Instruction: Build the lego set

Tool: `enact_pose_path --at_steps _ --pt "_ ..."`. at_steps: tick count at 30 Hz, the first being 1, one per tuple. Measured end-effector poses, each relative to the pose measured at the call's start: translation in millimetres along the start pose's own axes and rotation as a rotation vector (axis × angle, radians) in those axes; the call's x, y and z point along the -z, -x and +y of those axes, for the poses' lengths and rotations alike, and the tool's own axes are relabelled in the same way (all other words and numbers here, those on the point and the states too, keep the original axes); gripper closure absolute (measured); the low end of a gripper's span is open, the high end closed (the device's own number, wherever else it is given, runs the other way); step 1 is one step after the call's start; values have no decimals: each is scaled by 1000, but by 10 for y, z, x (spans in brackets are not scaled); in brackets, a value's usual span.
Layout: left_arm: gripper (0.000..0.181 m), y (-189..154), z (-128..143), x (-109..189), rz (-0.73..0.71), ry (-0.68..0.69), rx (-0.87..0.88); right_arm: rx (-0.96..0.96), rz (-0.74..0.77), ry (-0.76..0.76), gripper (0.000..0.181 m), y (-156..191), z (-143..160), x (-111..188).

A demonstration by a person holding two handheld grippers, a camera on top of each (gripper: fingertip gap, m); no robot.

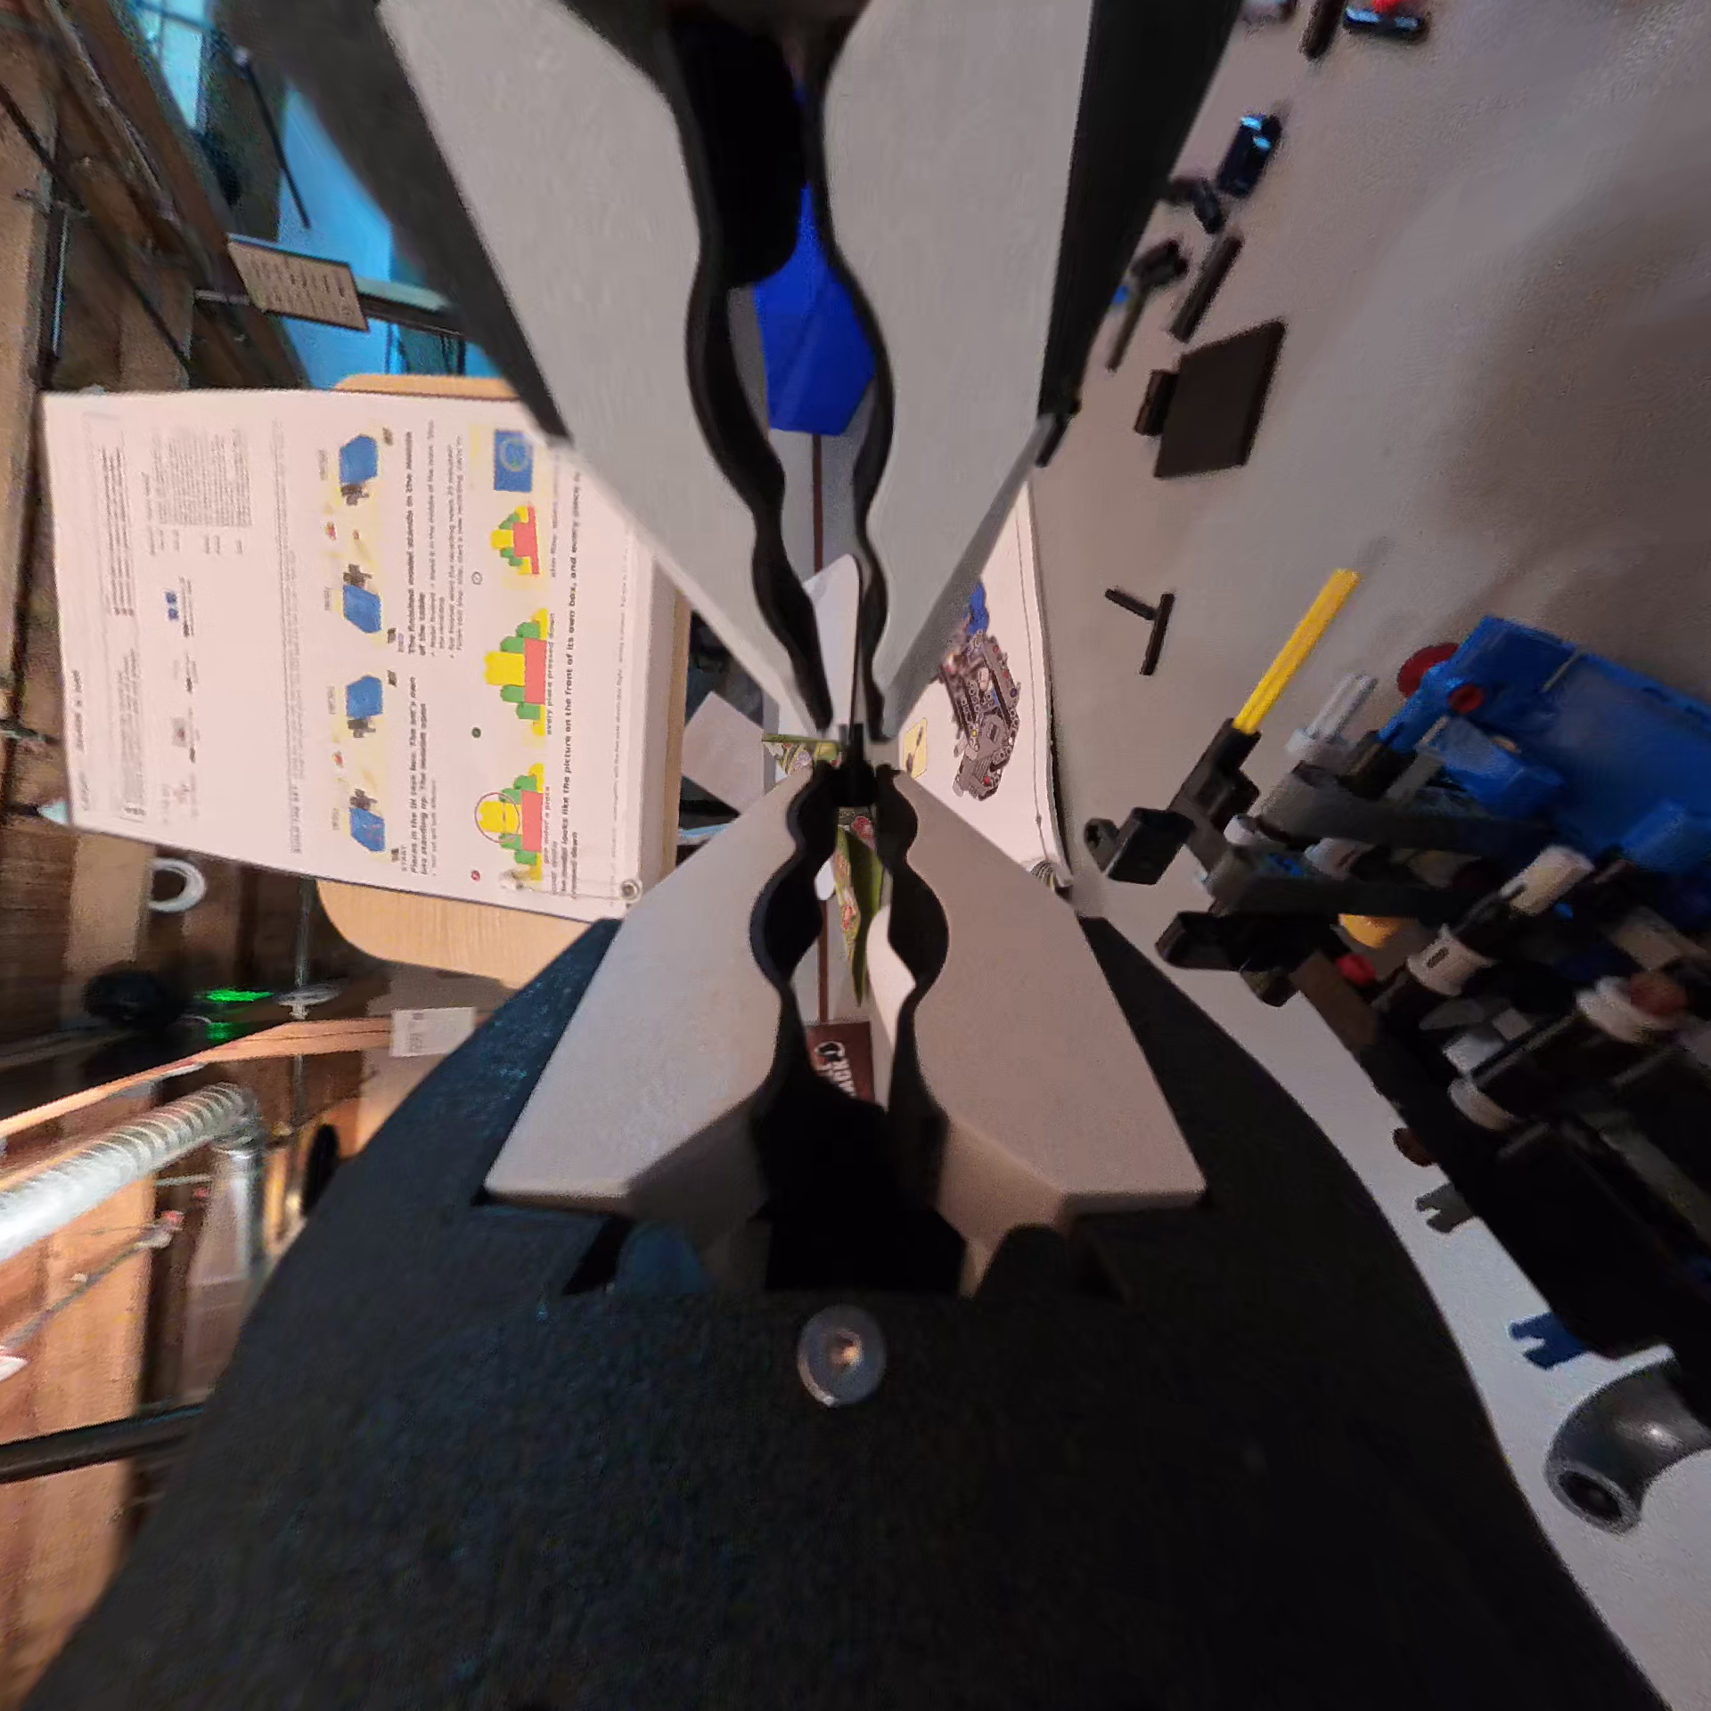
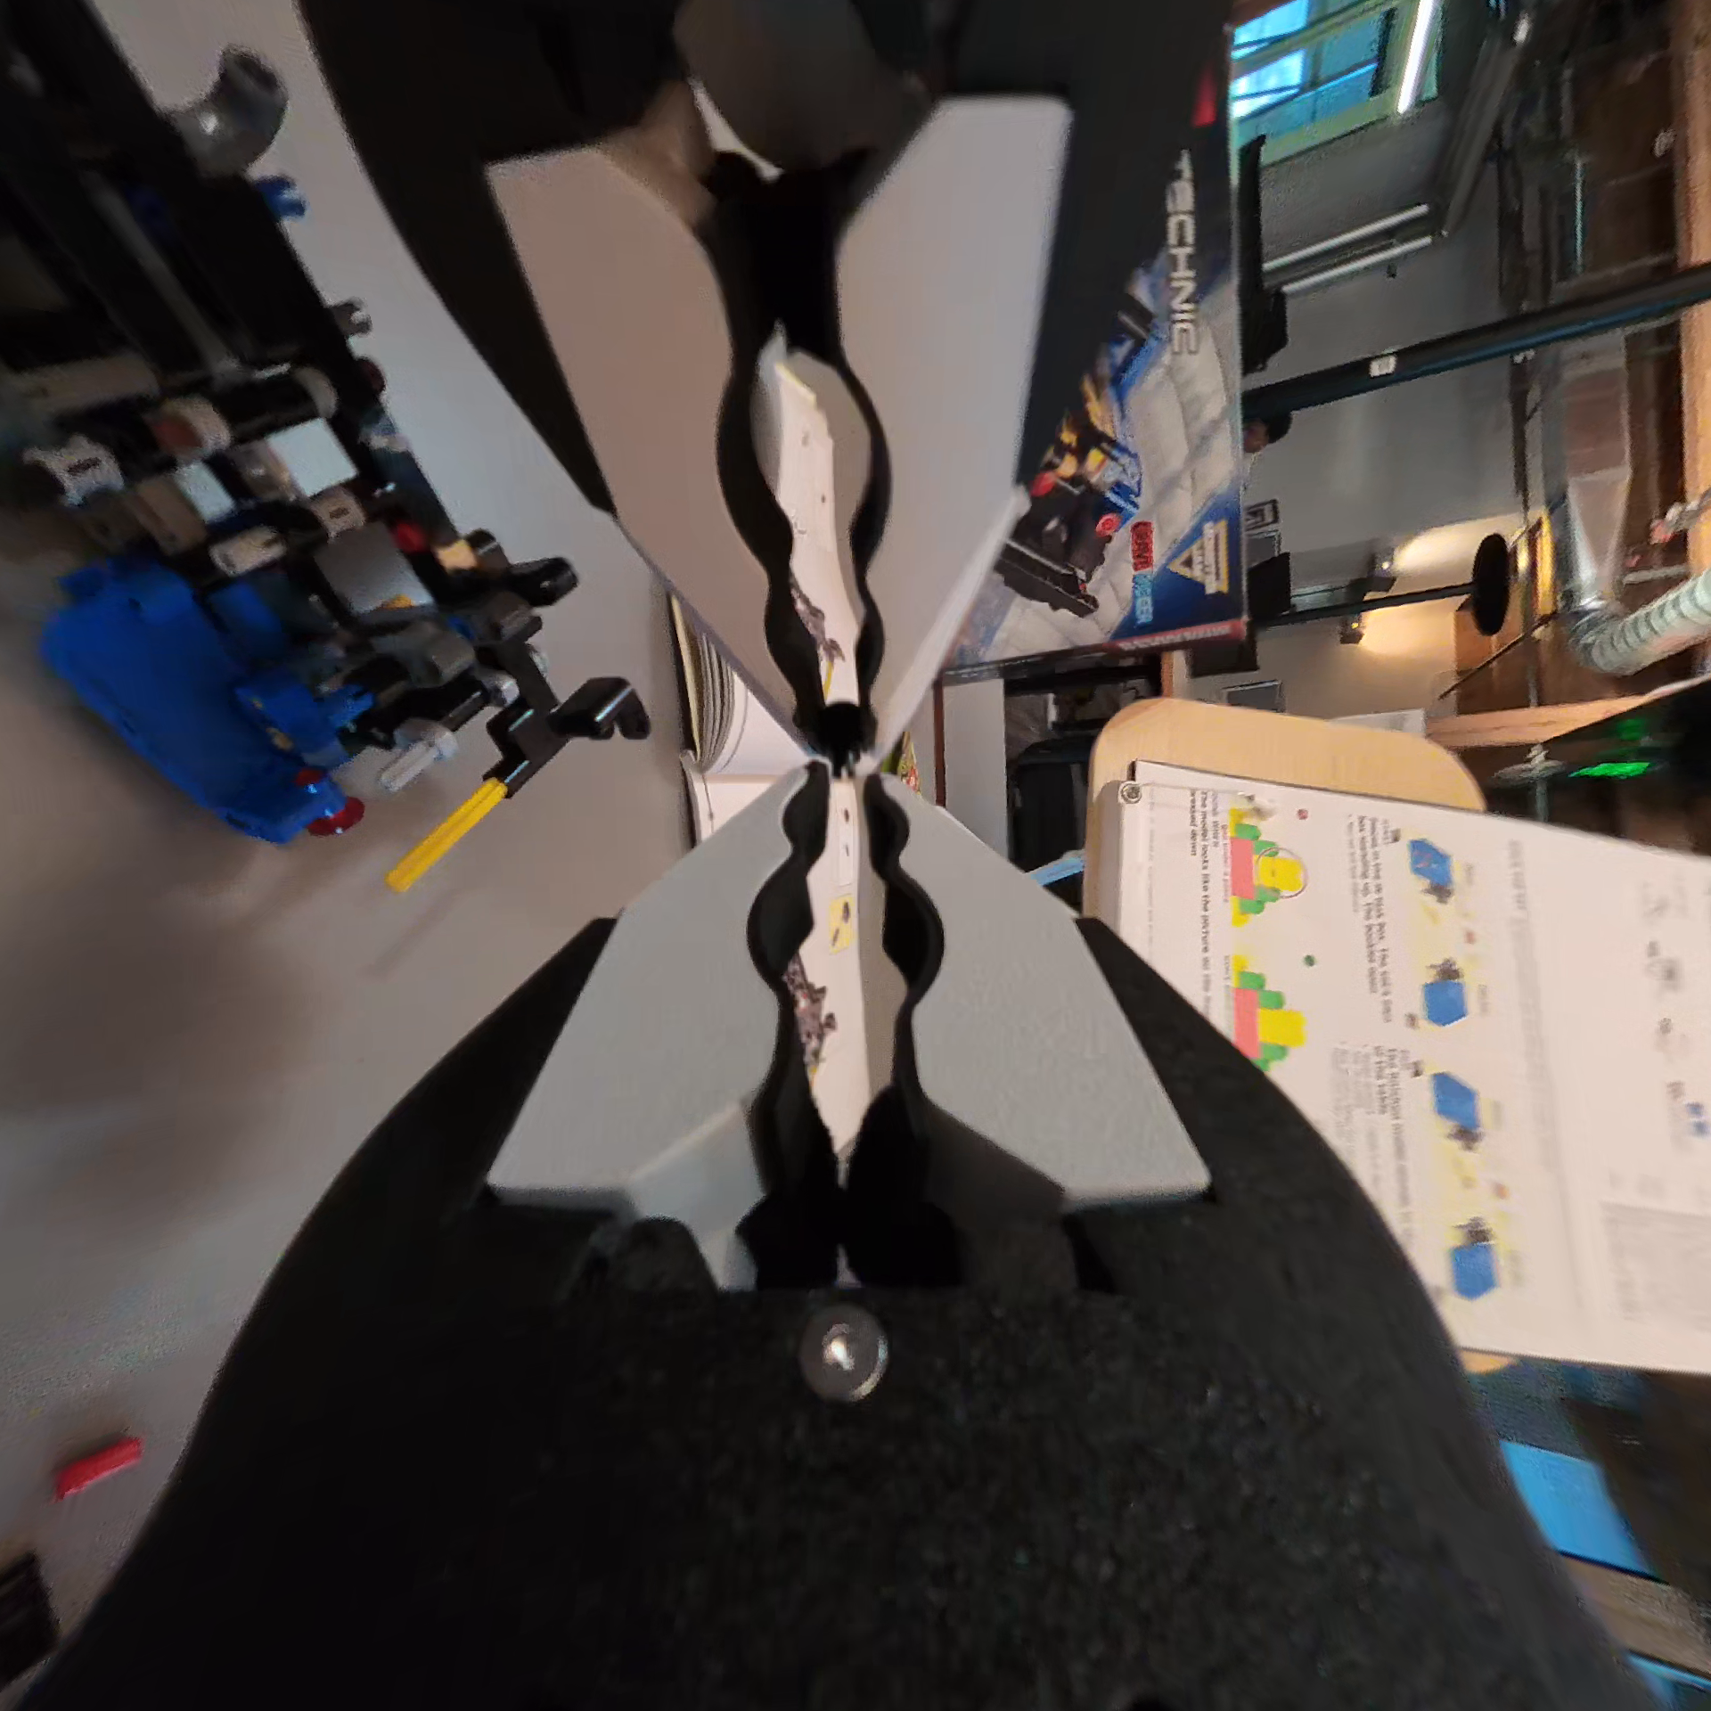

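Left gripper (image 1: 854,755): your tips meet nose to nose with the other tool, pinching a small black piece (image 1: 854,741).
Right gripper (image 2: 841,741): yours is clamped on the same small black piece, seen as a round knob.
Lego model (image 2: 278,593): blue and black, on the white table (image 2: 231,1065), well off to your side, yellow axle (image 2: 449,833) sticking out.
Instruction sheet (image 1: 352,648): propped behind.
Set box (image 2: 1130,444): standing behind too.

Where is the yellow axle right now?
The yellow axle pokes out of the black end of the partly built blue and black model, left in the right wrist view, right in the left one.
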State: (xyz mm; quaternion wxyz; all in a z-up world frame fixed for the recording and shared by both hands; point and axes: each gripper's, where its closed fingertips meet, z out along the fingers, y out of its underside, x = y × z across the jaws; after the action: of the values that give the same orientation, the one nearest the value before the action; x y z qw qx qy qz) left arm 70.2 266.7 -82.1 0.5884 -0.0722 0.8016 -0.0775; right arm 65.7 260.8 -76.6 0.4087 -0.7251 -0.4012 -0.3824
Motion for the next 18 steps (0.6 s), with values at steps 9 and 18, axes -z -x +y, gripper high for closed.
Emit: enact_pose_path --at_steps 9,18 --pt "176 213 664 337 -87 -141 591 -772 -189 -90 162 -64 777 56" --pt "175 207 757 416 17 -308 936 -1154 -110 -47 157 -70 1375 -23"
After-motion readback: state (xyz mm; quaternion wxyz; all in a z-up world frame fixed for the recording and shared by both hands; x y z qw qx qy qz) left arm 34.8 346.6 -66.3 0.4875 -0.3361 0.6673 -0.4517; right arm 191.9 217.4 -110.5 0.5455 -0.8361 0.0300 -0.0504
